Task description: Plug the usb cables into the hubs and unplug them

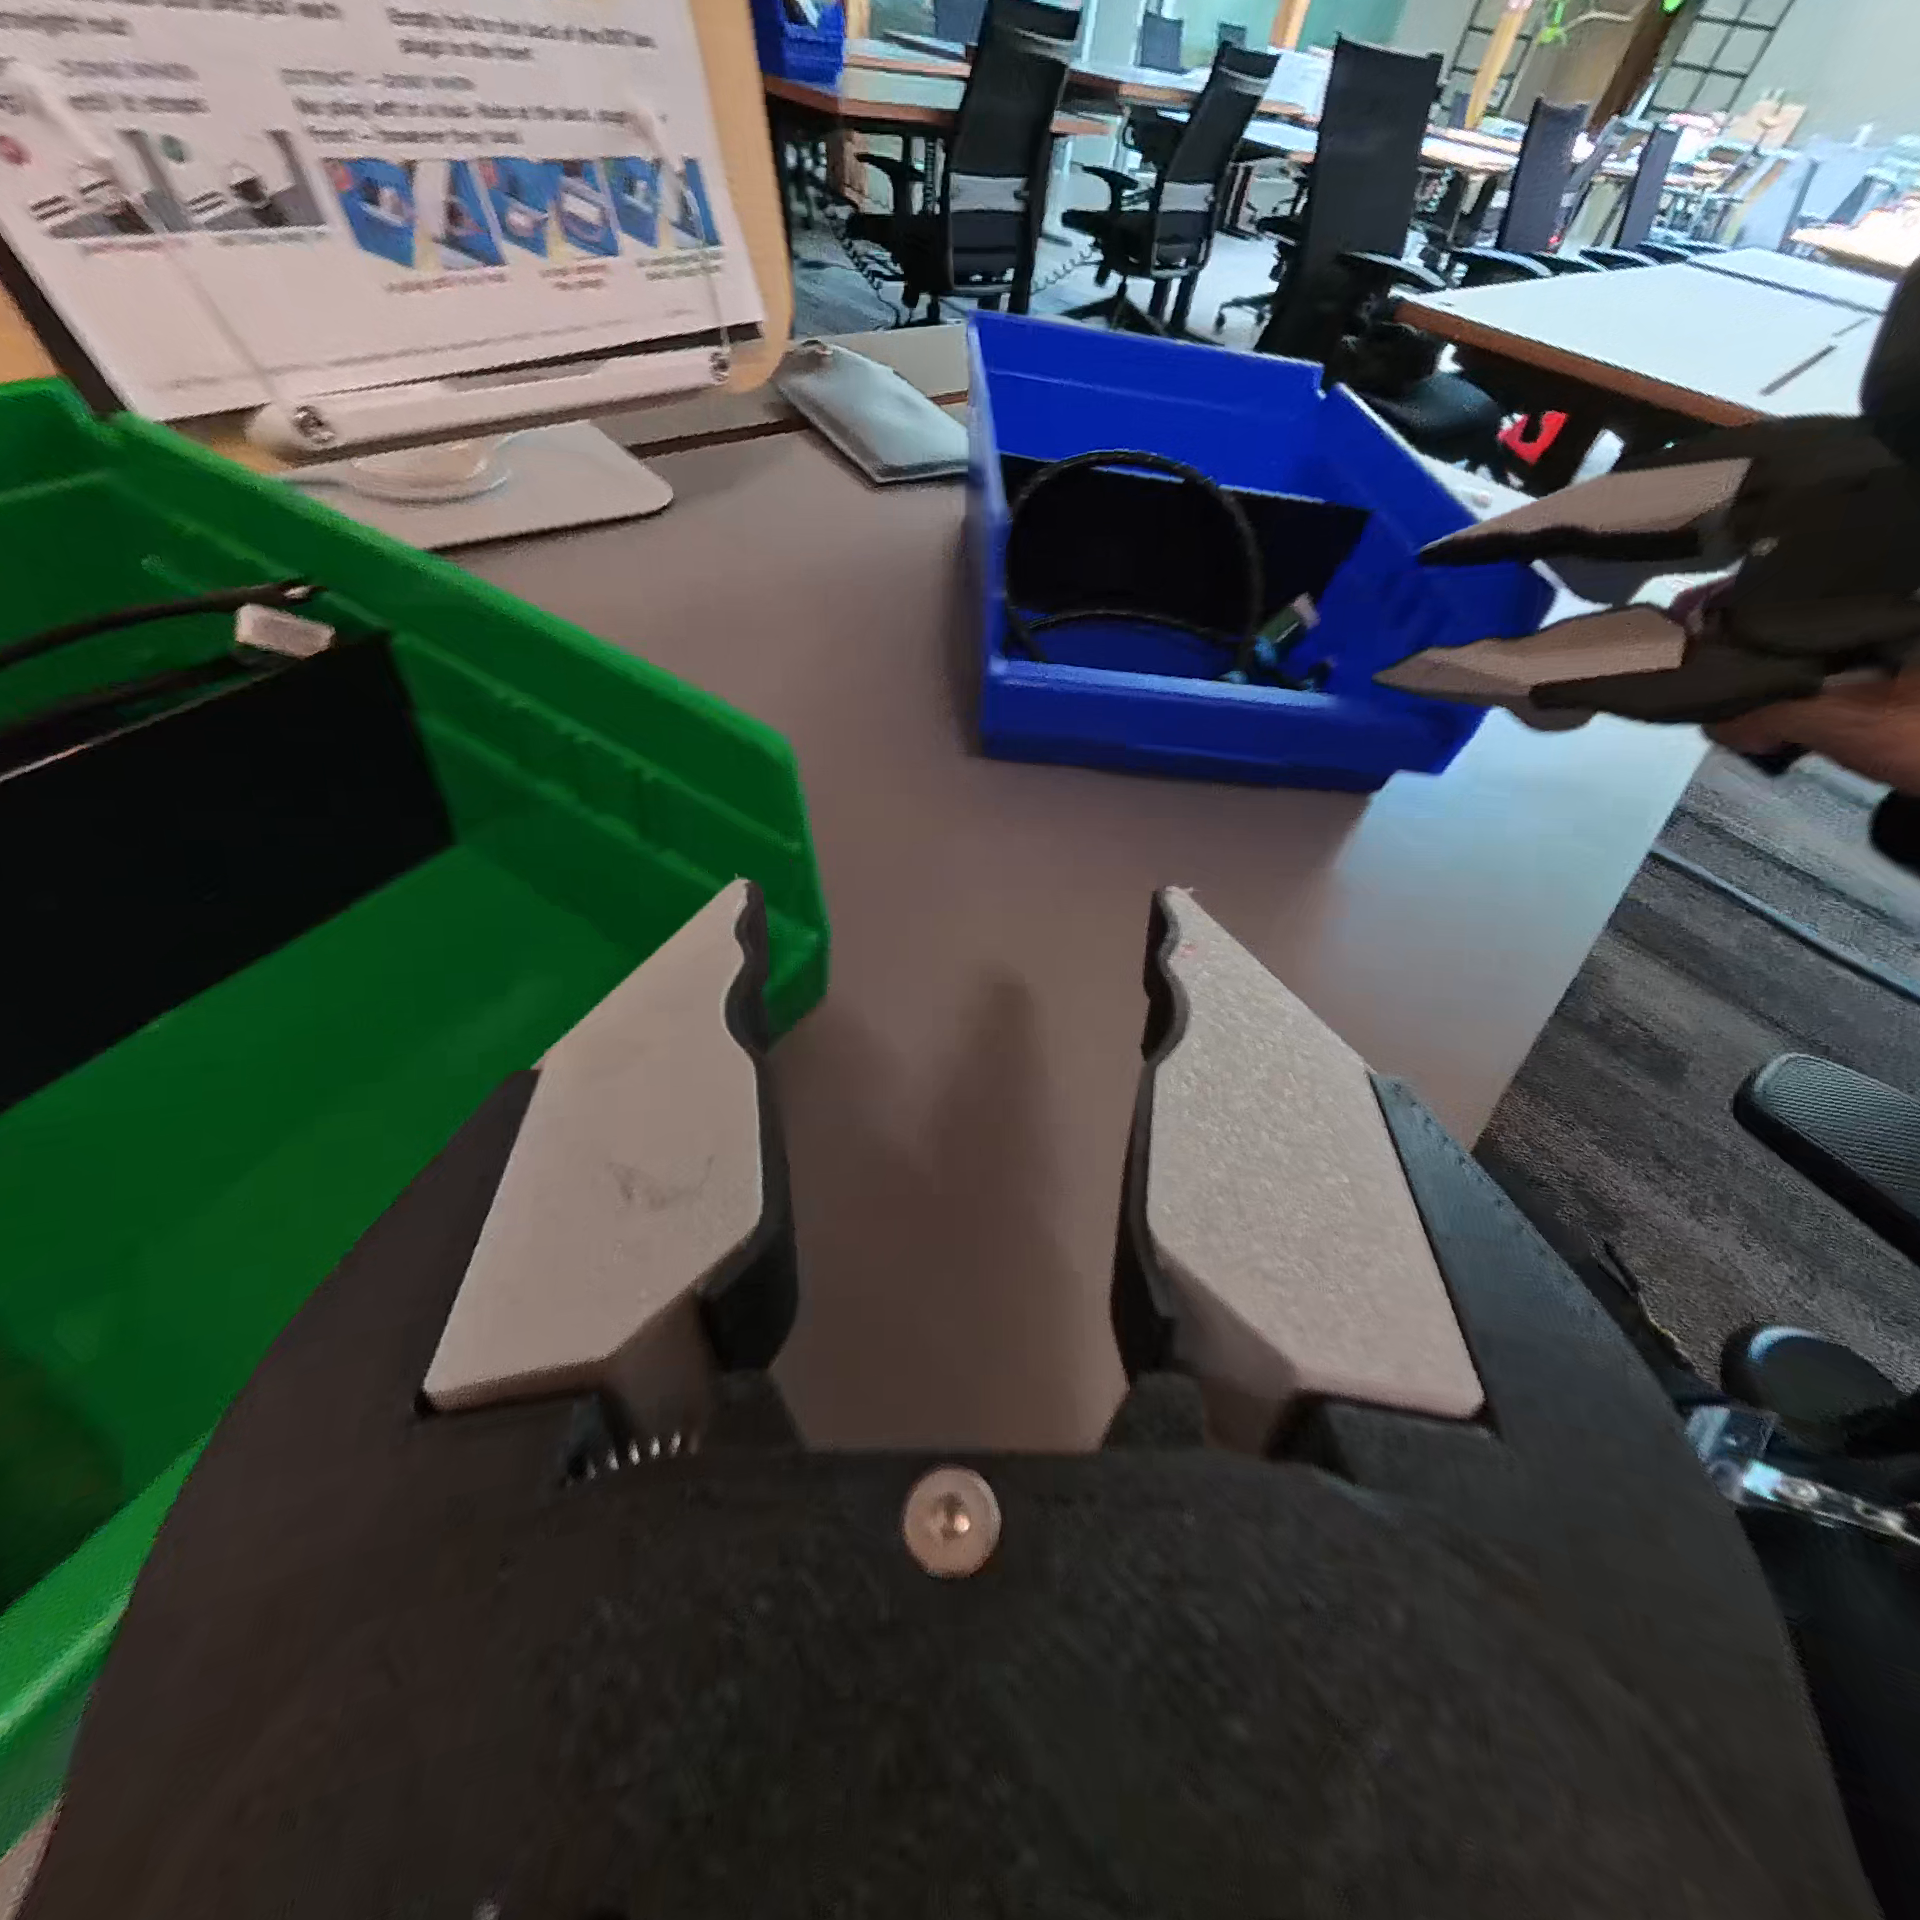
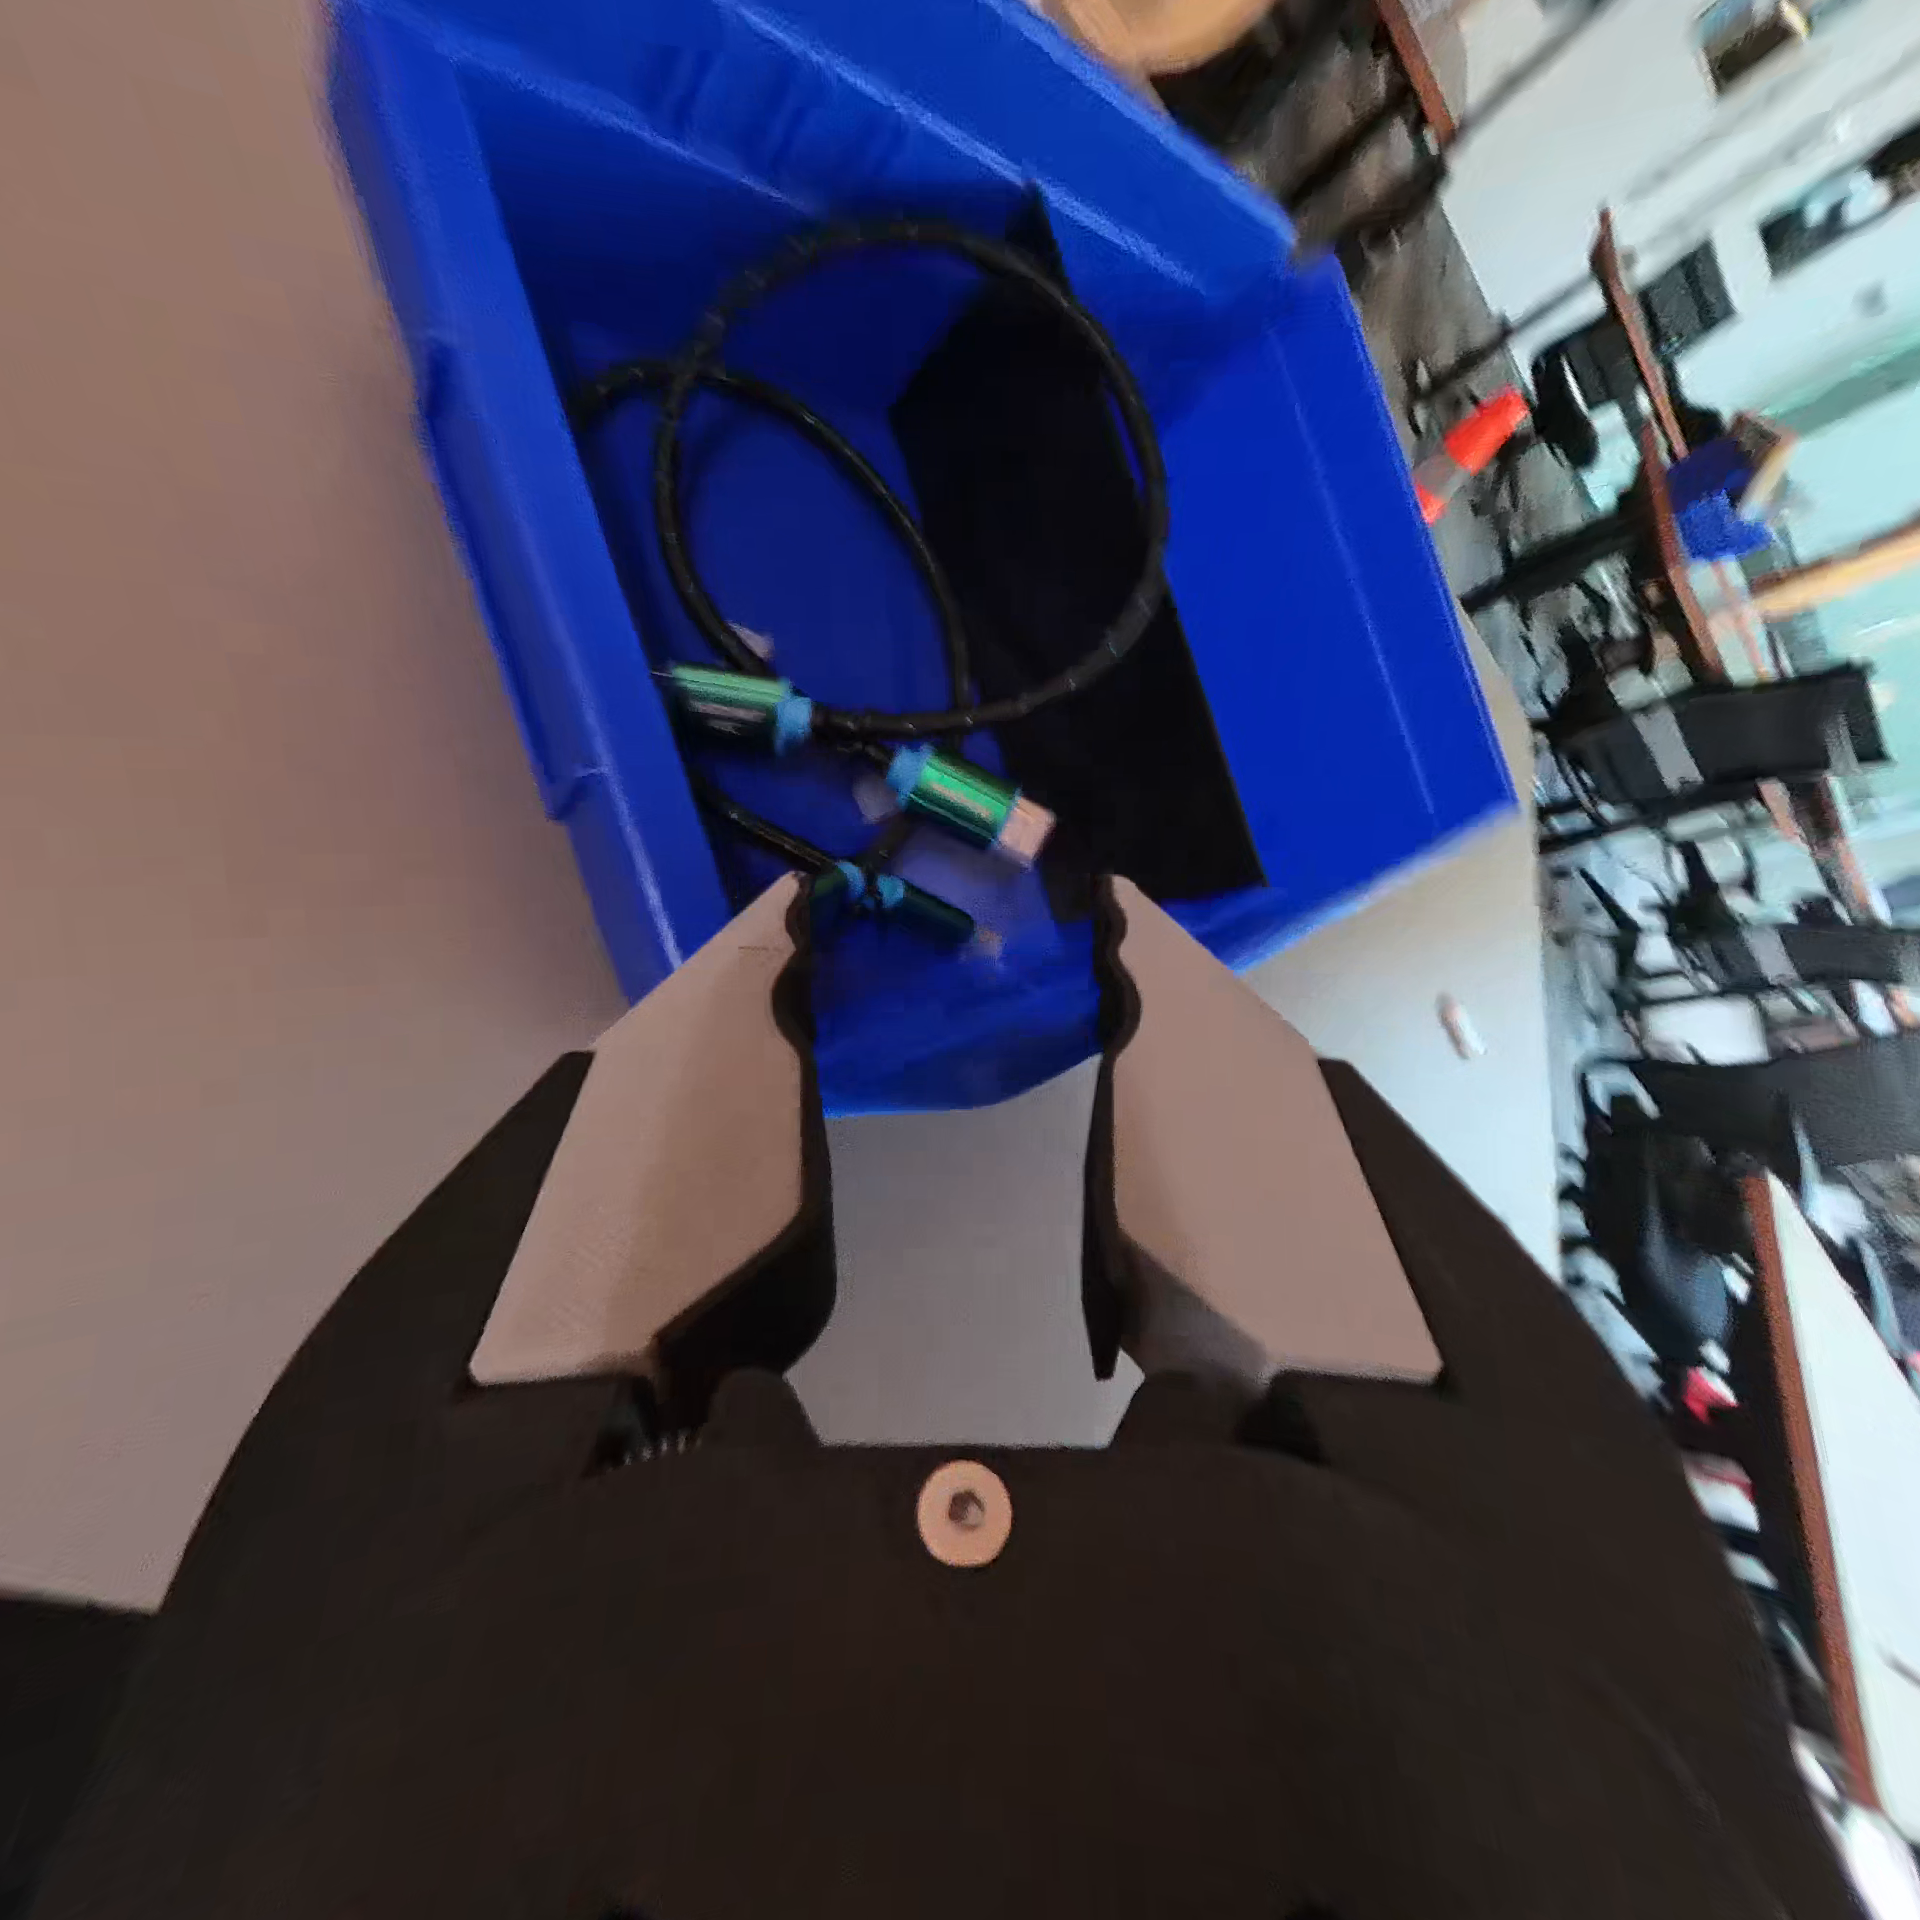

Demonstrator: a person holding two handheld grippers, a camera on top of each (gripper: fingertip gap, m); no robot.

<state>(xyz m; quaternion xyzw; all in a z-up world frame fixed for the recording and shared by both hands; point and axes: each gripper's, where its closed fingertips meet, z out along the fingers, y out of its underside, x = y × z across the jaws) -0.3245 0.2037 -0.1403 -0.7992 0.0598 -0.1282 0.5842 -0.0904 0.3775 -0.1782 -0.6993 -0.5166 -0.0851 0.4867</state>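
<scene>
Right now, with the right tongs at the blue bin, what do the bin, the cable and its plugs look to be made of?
Blue bin: looks like moulded plastic, smooth with a slight sheen and ribbed walls. Black cable: probably a braided fabric jacket, going by the flecked woven texture. Plugs: glossy green shells with bright highlights, likely metal or metallised plastic; blur leaves that open. The right tongs are open above them, holding nothing.

Left tongs (image 1: 956, 904) agape, empty, above bare tabletop (image 1: 935, 727). Green bin (image 1: 582, 748) just left of them. Blue bin (image 1: 1195, 717) with black cable (image 1: 1132, 540) ahead; right tongs (image 1: 1403, 613) agape at its rim.
</scene>
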